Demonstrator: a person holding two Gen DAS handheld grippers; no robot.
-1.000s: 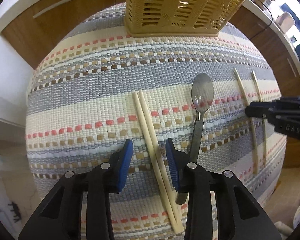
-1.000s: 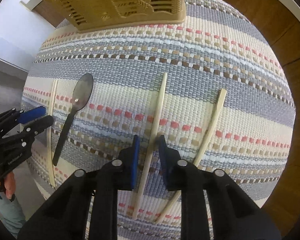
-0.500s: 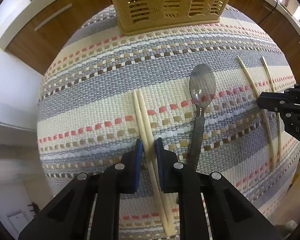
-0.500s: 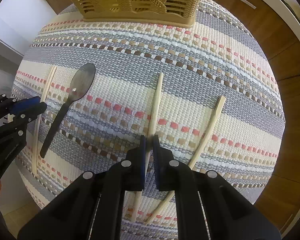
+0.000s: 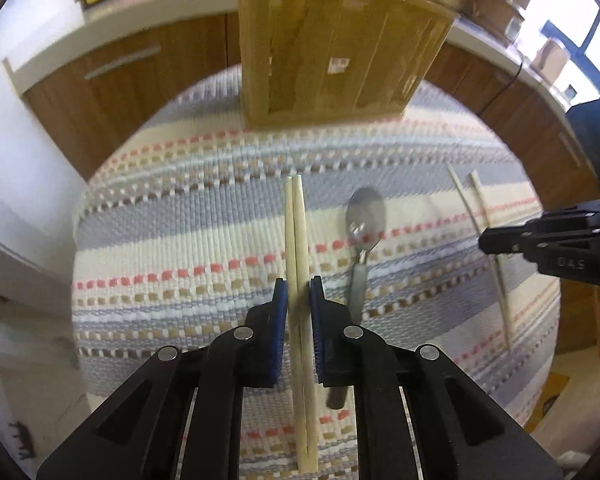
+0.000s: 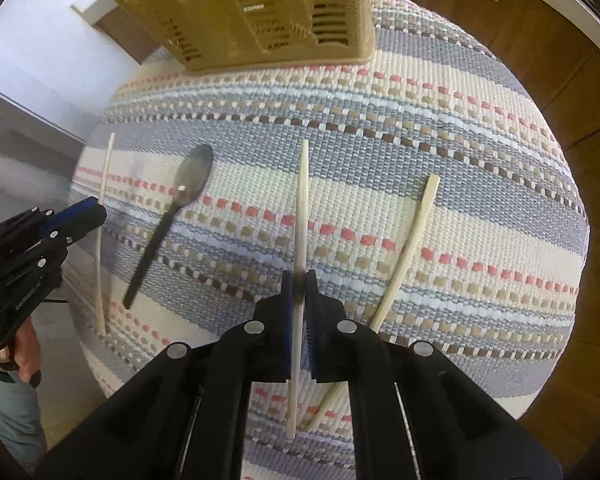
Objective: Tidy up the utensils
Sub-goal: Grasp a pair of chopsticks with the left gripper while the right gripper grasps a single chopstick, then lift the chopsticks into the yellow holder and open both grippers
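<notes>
A round table under a striped woven cloth [image 6: 440,128], with a tan slotted utensil basket [image 6: 260,12] standing at its 12 o'clock edge.

Going left to right in the right wrist view: at 9 o'clock, the left gripper [image 5: 299,300] has its blue-padded jaws shut on a pair of pale chopsticks [image 5: 296,232], held side by side and pointing toward 12 o'clock. Next, a metal spoon [image 6: 172,220] with a dark handle lies flat on the cloth, bowl toward 12 o'clock. At the centre, the right gripper [image 6: 299,284] has its jaws closed on a single chopstick [image 6: 302,200]. At 3 o'clock, one loose chopstick [image 6: 410,248] rests on the cloth, just beside the held one near its lower end.

Risks: the paired sticks are thin and smooth, so they could scissor apart or slide through the pads if tilted on the way to the basket. The right stick is gripped low on its length, so its long free end may swing and catch the basket rim. Taking it alone leaves its partner behind.

Compared with a second ago, both sets of jaws, then apart around the sticks, have closed, and both loads have lifted clear of the cloth.
</notes>
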